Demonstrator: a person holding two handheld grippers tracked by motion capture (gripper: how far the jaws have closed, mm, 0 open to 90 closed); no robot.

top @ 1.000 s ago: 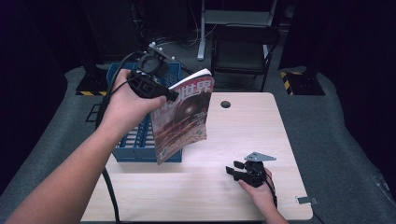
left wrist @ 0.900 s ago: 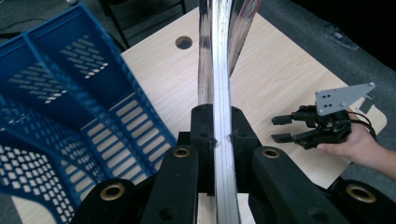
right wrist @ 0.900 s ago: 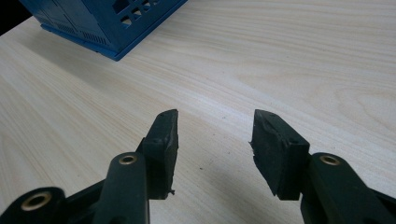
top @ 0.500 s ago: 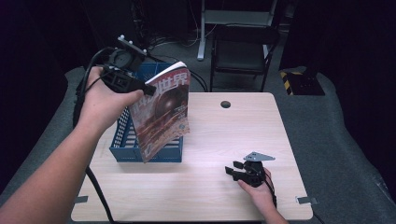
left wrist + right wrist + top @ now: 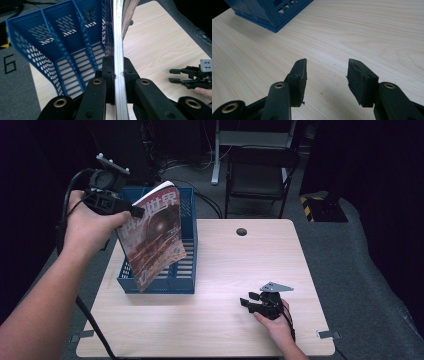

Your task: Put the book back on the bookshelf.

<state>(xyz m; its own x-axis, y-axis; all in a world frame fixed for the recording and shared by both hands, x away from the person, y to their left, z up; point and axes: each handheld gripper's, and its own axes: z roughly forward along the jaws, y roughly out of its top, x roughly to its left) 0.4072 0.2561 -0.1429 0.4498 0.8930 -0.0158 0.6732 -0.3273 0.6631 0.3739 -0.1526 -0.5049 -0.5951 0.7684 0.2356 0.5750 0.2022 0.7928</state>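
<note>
A magazine [image 5: 155, 235] with a dark red cover hangs upright over the blue slotted file rack [image 5: 186, 245] at the table's left. My left gripper [image 5: 134, 211] is shut on its upper left edge, held in a raised hand. In the left gripper view the magazine's page edges [image 5: 118, 45] run straight up between the jaws, with the rack's compartments [image 5: 62, 42] below and to the left. My right gripper [image 5: 246, 300] rests low near the table's front right, open with nothing between its fingers [image 5: 300, 72]. It points left toward the rack's corner [image 5: 274, 15].
The light wooden table [image 5: 240, 270] has a small round hole [image 5: 241, 231] near its far edge. A black chair [image 5: 260, 175] stands behind the table. Grey carpet surrounds it, and a cable trails down from my left gripper past the table's left side.
My left hand has carried the magazine leftward, from over the rack's right side to over its left compartments. The right gripper has stayed where it was.
</note>
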